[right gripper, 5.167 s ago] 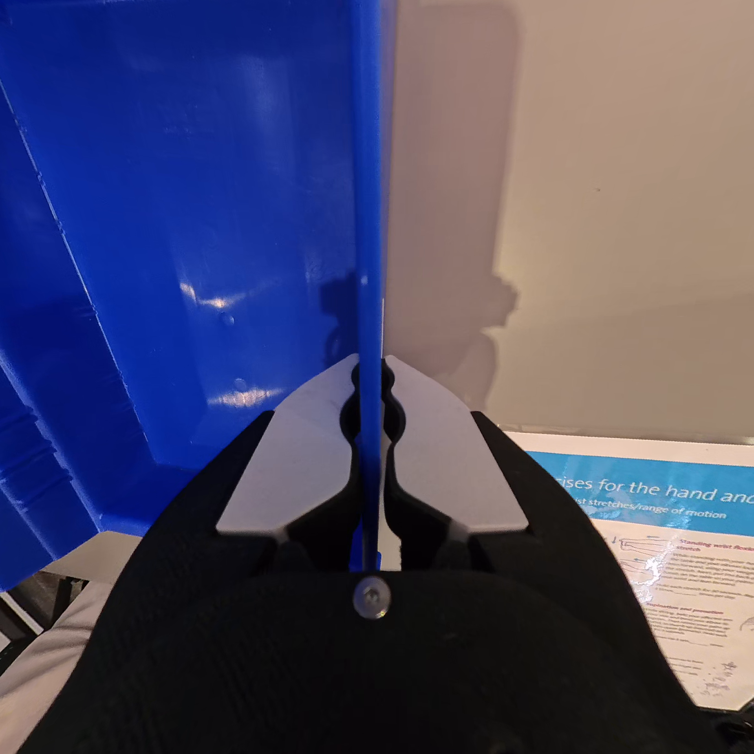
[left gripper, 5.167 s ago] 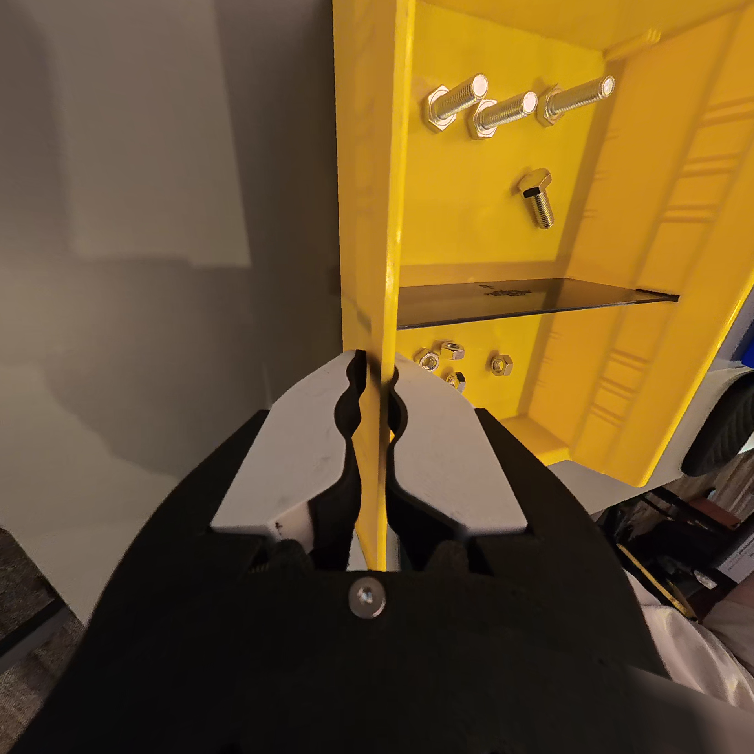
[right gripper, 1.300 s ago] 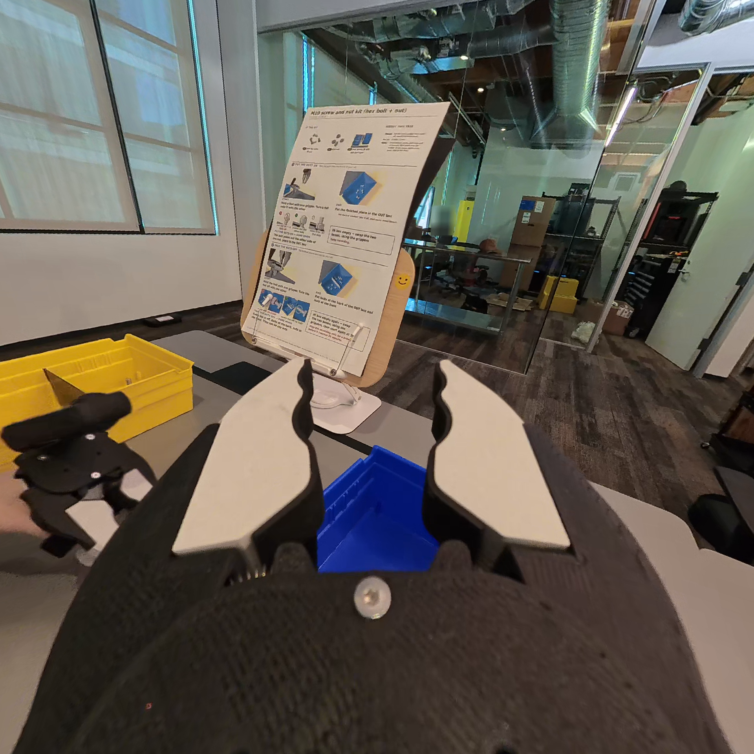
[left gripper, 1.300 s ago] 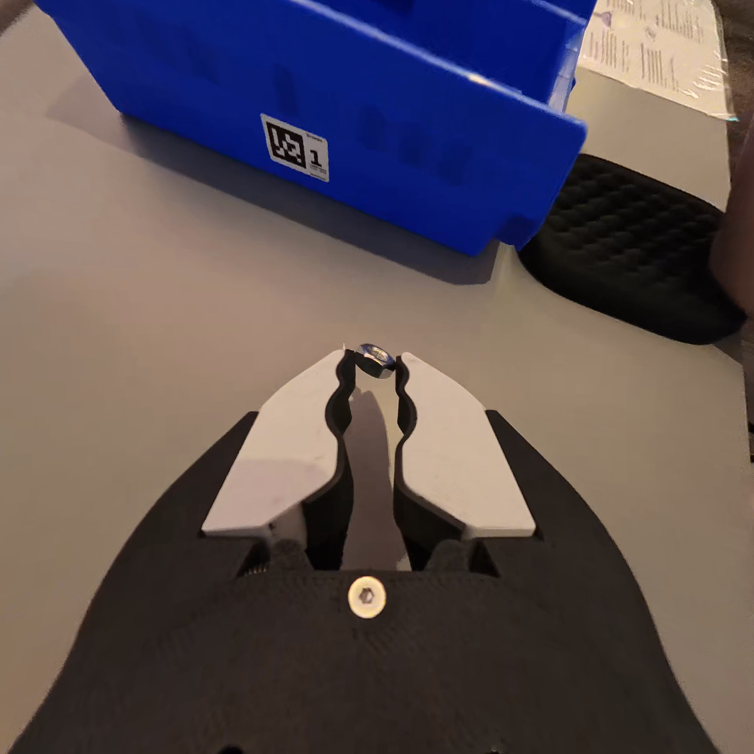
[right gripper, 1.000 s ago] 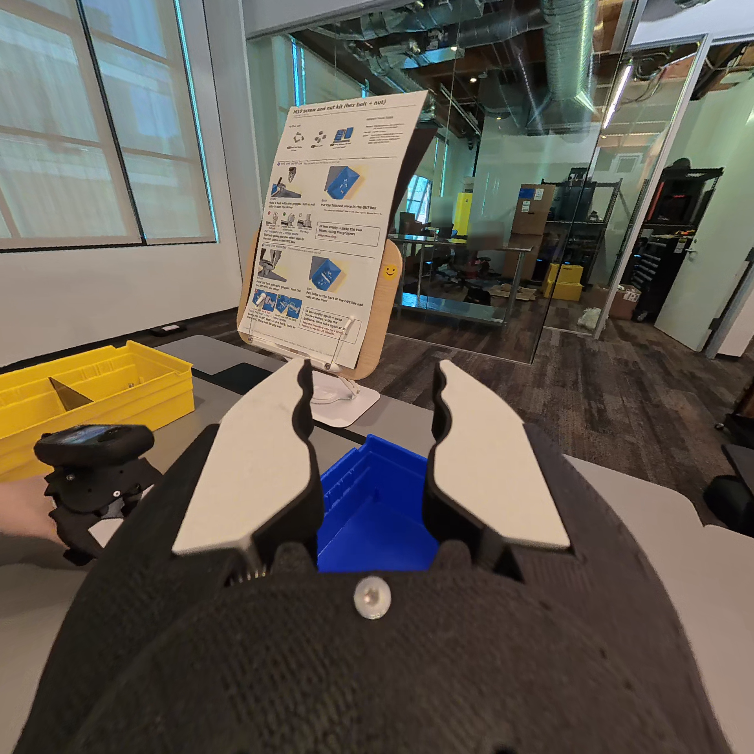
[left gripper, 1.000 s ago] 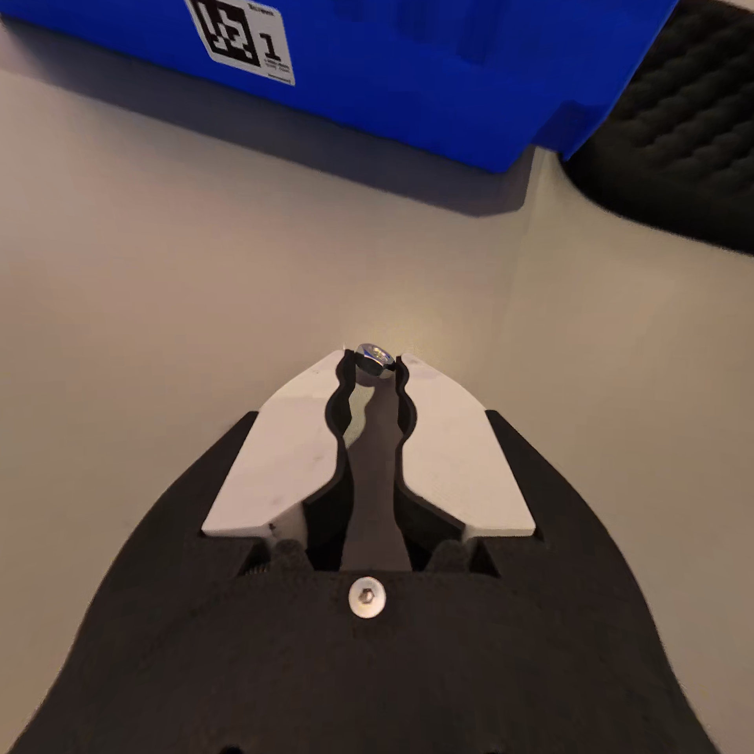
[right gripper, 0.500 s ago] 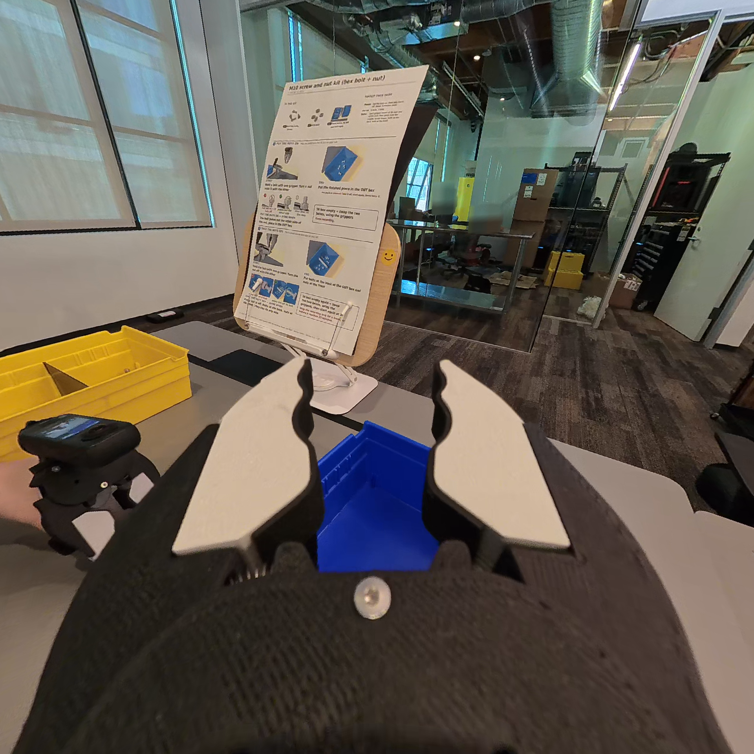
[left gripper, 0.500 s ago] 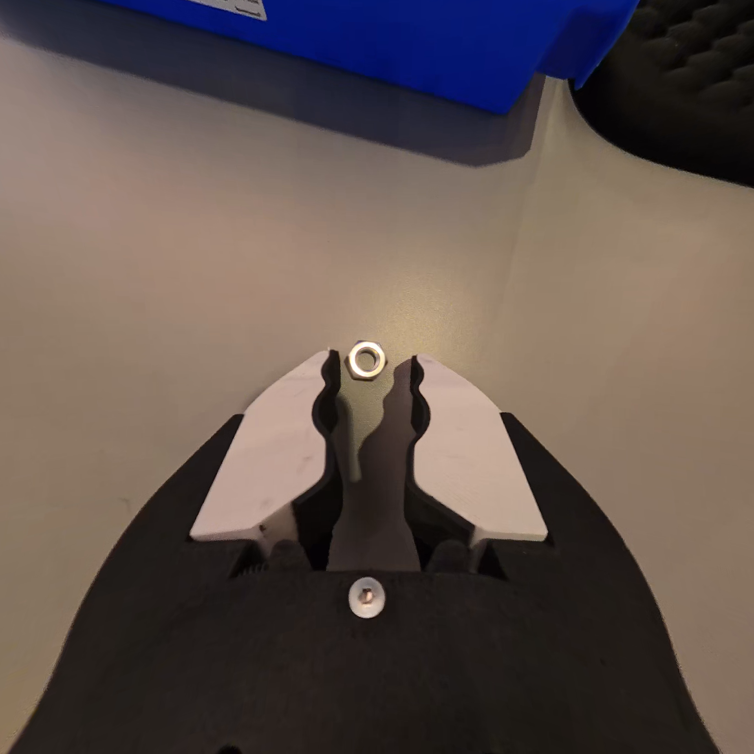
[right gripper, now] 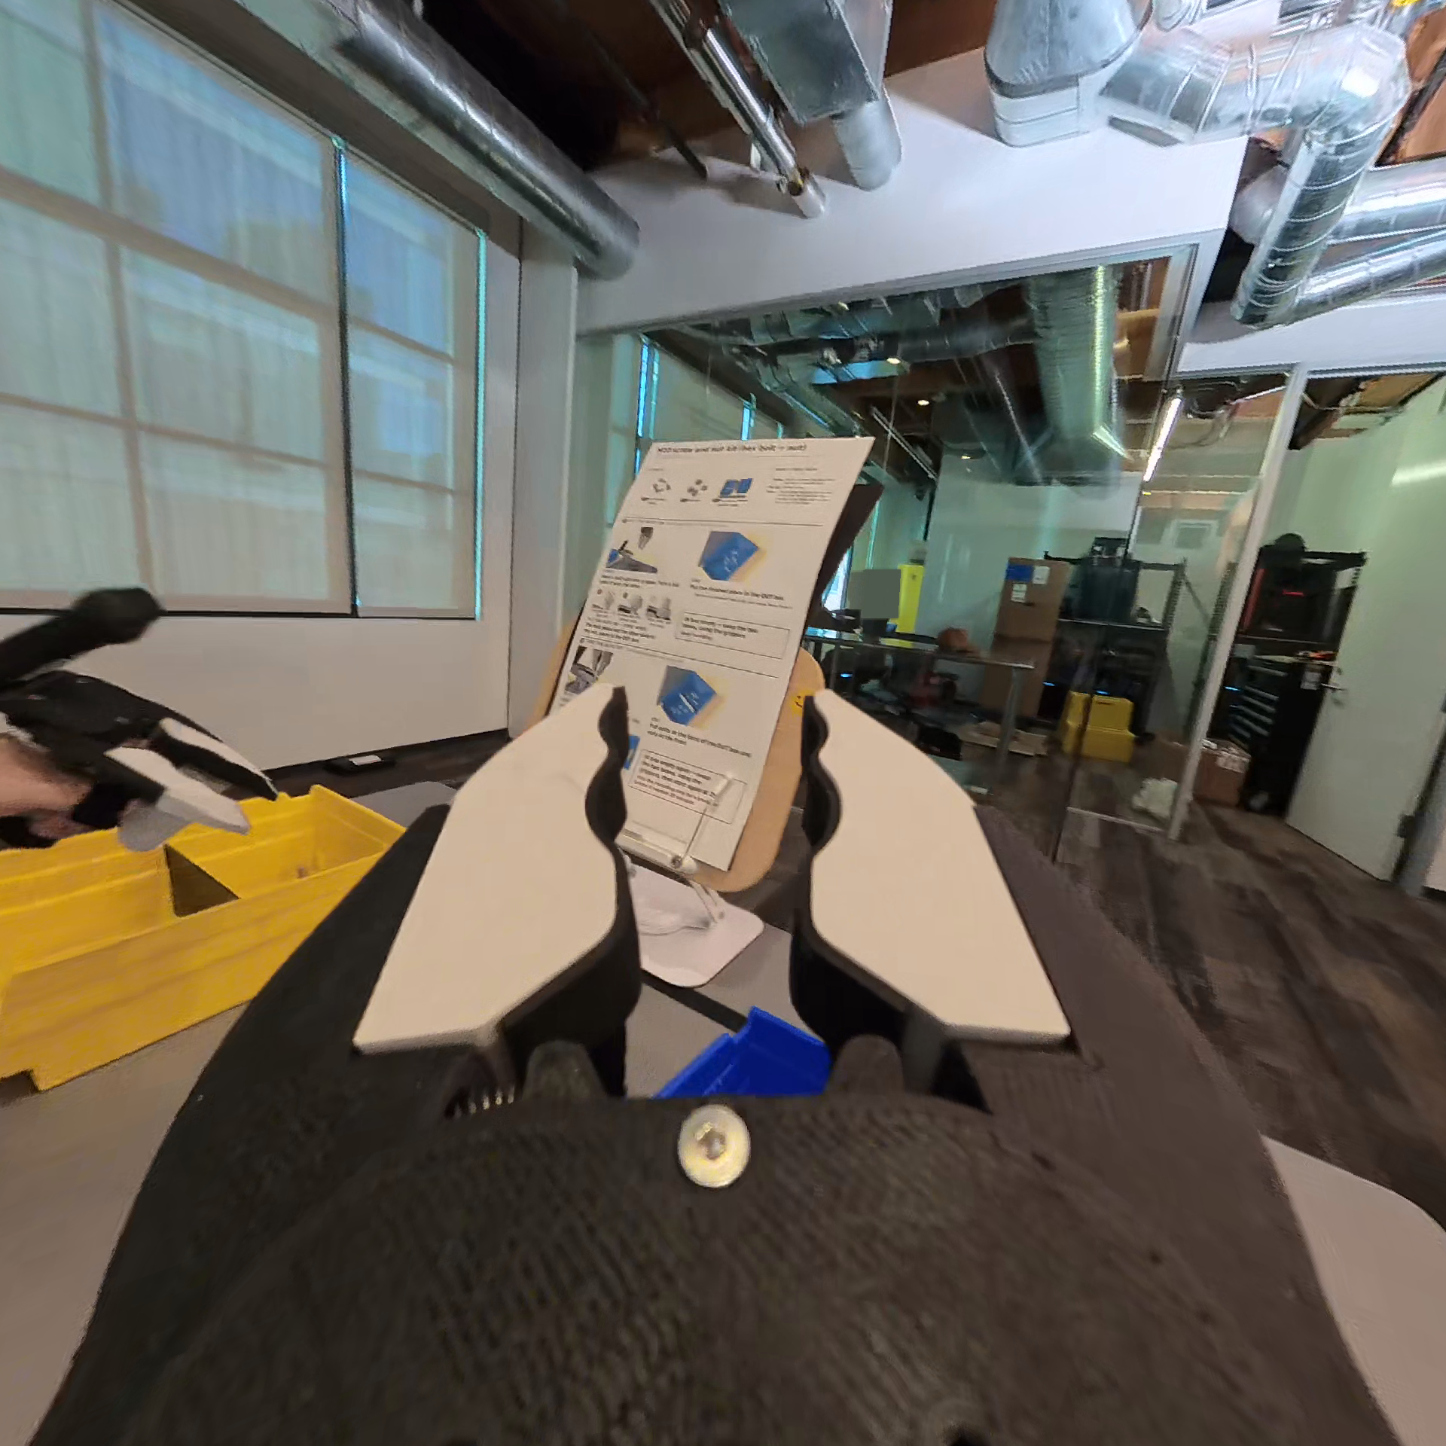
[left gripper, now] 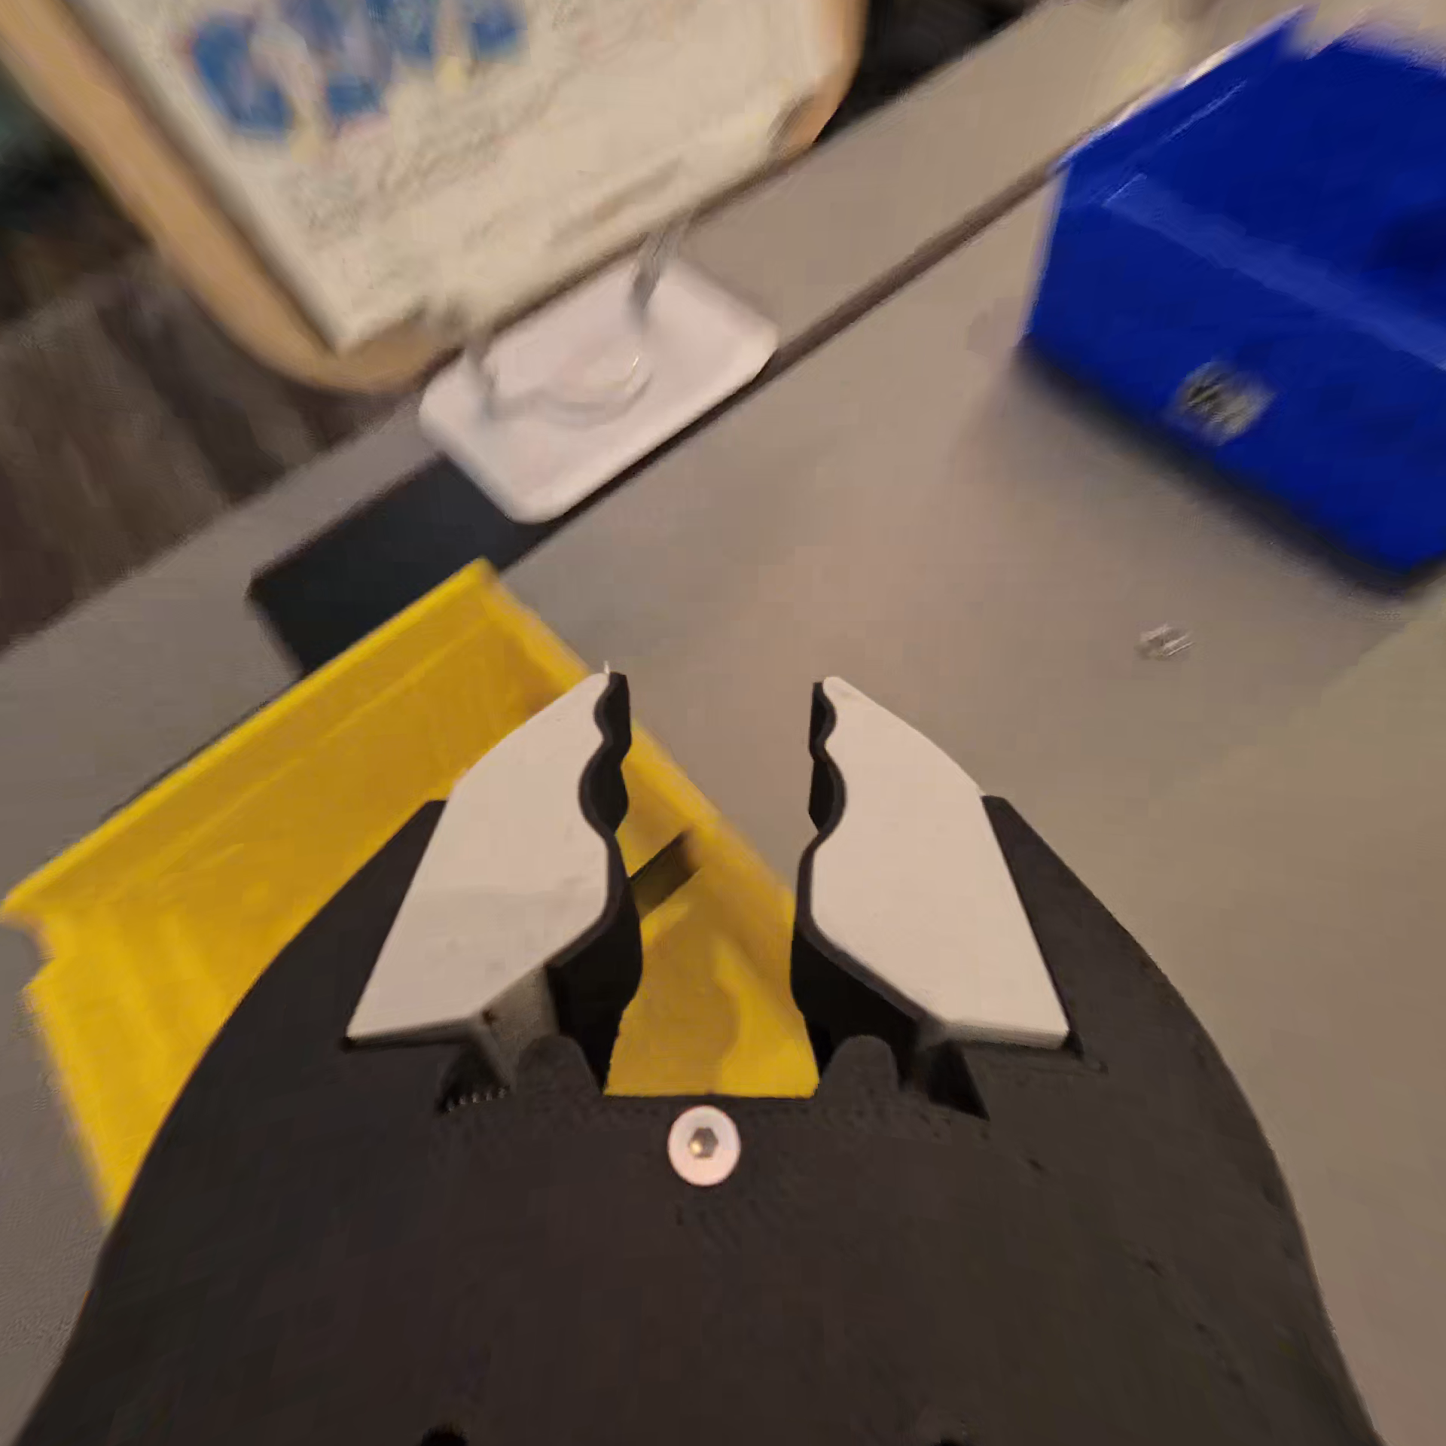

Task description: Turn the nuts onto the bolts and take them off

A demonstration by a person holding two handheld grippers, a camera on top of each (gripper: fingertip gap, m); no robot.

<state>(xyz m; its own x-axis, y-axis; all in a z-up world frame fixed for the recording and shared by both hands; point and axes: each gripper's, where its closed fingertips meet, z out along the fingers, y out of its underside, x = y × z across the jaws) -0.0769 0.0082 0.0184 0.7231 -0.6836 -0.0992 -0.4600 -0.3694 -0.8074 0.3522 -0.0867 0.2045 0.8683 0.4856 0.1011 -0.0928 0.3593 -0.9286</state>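
Left gripper: fingers wide, empty, above yellow bin. Right gripper: fingers wide, empty. Blurred speck, possibly nut, on desk near blue bin.

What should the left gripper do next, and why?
Probably dip into the yellow bin for a bolt. The left gripper is open and empty above the bin's near end, a nut lies loose on the table, and the right gripper is open and empty too.
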